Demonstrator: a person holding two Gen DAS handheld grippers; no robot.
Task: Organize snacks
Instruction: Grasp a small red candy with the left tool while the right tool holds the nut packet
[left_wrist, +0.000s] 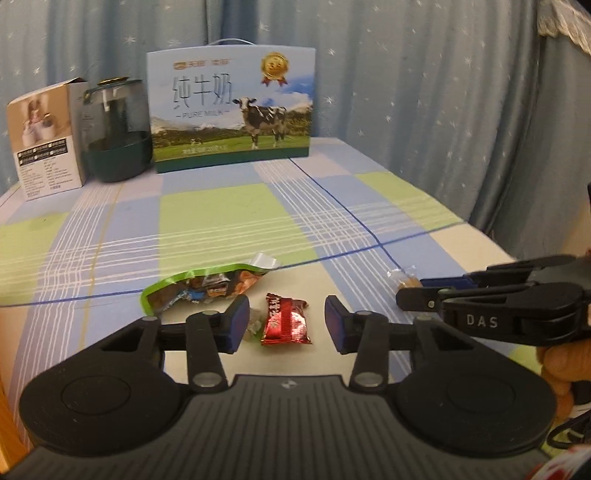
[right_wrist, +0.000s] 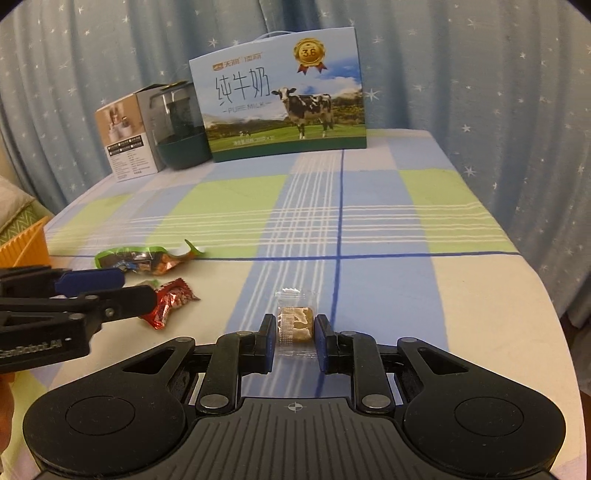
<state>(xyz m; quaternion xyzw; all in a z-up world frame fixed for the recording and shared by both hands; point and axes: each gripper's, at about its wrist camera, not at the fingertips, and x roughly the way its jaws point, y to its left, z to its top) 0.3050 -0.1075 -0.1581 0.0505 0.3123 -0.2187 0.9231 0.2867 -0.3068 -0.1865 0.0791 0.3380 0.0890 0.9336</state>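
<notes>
Red candy wrapper (left_wrist: 285, 320): on tabletop (left_wrist: 221, 221), between left gripper (left_wrist: 286, 325) jaws, apparently untouched; jaws narrow.
Clear-wrapped biscuit (right_wrist: 295, 325): pinched between right gripper (right_wrist: 295, 338) jaws.

Left claw (left_wrist: 286, 325) tilted down, pads apart, right claw (right_wrist: 295, 334) tilted down, pads nearly together

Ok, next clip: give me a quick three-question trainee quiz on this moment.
1. True or false: the right tongs are closed on the clear-wrapped snack.
2. Which item lies between the open pads of the left tongs? A green bag; B red packet; C orange basket.
3. Fill in: the milk box at the back pictures a ____.
Key: 1 true; 2 B; 3 cow.
</notes>
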